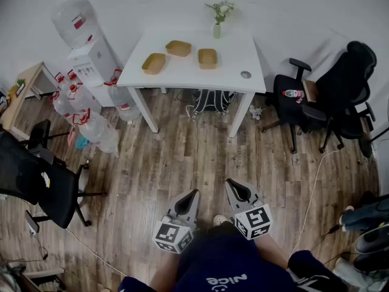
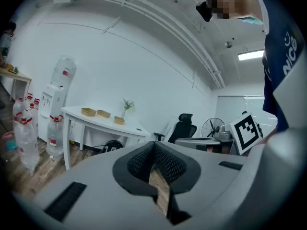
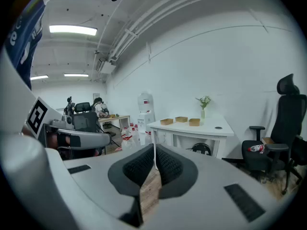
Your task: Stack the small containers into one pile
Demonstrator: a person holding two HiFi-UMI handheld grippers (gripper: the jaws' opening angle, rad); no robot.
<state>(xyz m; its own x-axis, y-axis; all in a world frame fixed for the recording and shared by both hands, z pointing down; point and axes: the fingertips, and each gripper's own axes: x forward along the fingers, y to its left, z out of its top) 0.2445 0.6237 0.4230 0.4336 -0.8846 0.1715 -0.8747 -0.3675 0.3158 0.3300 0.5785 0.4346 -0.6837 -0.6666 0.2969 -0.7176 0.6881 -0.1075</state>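
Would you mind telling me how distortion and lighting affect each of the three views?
Head view: evenly lit, wood floor planks bent by the wide angle, white table sharp. Left gripper view: strong fisheye inside a black border, ceiling lamp glaring. Right gripper view: same fisheye border, ceiling light strip blown out.

White worktop [image 1: 234, 72] against the wall, vase of flowers [image 1: 217, 28] at its back edge. Water dispenser [image 1: 91, 59] just left, water jugs [image 1: 91, 126] clustered on the plank floor [image 1: 182, 157]. Black office chairs [image 1: 340, 96] at right; dark bag [image 1: 213, 100] beneath the worktop.
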